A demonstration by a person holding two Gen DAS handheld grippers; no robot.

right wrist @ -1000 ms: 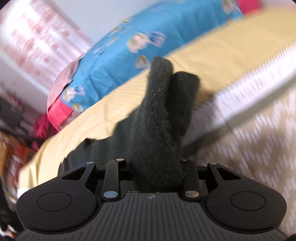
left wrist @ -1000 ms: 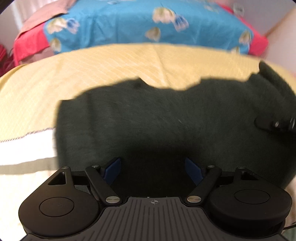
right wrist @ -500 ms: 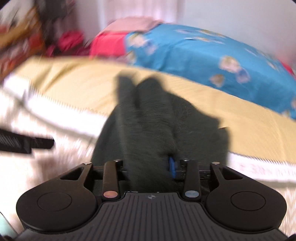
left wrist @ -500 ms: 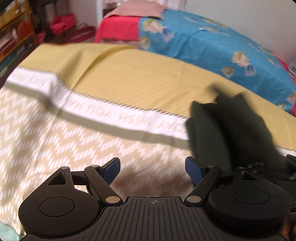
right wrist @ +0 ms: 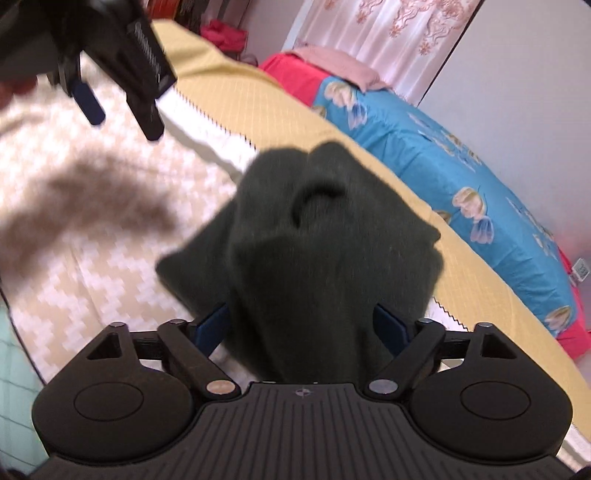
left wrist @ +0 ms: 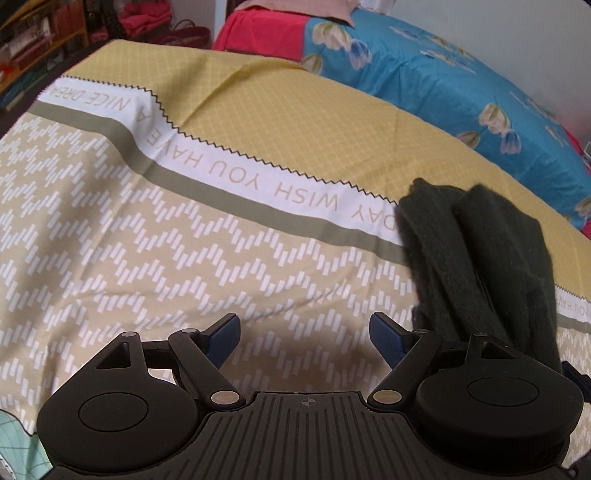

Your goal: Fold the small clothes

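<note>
A dark green knitted garment (right wrist: 325, 236) lies bunched between the wide-apart blue pads of my right gripper (right wrist: 303, 325); the jaws stand open around it. In the left wrist view the same garment (left wrist: 476, 258) hangs in folds at the right, beside and beyond my left gripper (left wrist: 304, 334), which is open and empty over the patterned bed cover (left wrist: 184, 240). The left gripper also shows at the upper left of the right wrist view (right wrist: 122, 74), apart from the garment.
The bed cover has a yellow part (left wrist: 295, 110) and a white lettered band (left wrist: 229, 173). A blue floral sheet (left wrist: 461, 85) and red cloth (left wrist: 258, 33) lie behind. Shelves (left wrist: 33, 44) stand at far left. A curtain (right wrist: 388, 33) hangs at the back.
My right gripper was shut on the garment and has opened. The left gripper swung left off the garment and now looks over the patterned cover.
</note>
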